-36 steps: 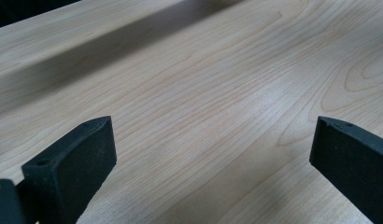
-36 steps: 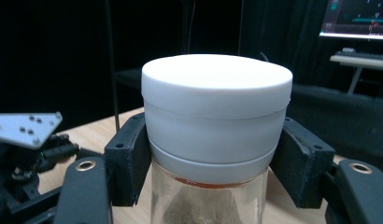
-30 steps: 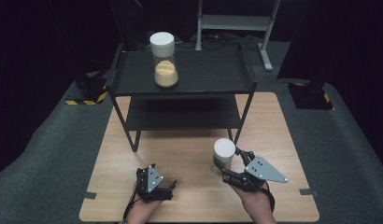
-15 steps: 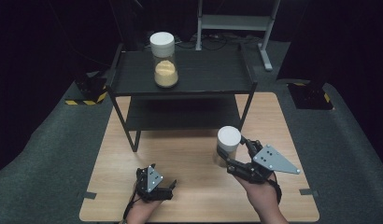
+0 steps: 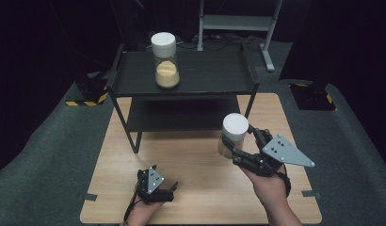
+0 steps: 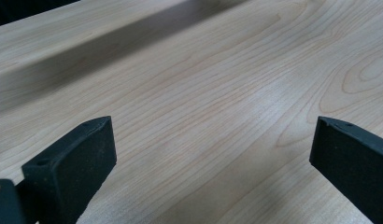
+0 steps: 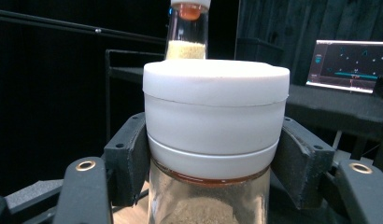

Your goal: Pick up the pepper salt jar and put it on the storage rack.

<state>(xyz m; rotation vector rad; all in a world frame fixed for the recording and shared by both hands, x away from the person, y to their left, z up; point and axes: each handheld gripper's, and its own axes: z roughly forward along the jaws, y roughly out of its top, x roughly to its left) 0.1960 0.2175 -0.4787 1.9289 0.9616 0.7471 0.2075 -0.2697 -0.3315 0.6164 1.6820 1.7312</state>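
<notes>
My right gripper (image 5: 236, 141) is shut on a clear jar (image 5: 233, 136) with a white lid, held in the air above the right half of the wooden table (image 5: 191, 155). In the right gripper view the black pads (image 7: 129, 158) press the jar (image 7: 215, 140) just under its lid, and grain fills it below. A second white-lidded jar (image 5: 165, 61) half full of yellow grain stands on the top of the black shelf (image 5: 205, 70); that jar (image 7: 187, 32) also shows behind the held one. My left gripper (image 5: 166, 192) rests low near the table's front edge, jaws wide apart in the left gripper view (image 6: 213, 154) over bare wood.
The black two-level shelf stands at the table's far side, its lower level (image 5: 181, 115) dark. A lit screen (image 7: 351, 60) sits far off to the right. Grey carpet (image 5: 54, 155) surrounds the table, and a metal frame (image 5: 238, 21) stands behind the shelf.
My right gripper has lifted the jar off the table and carried it upward and slightly toward the shelf. The left gripper has stayed put.
</notes>
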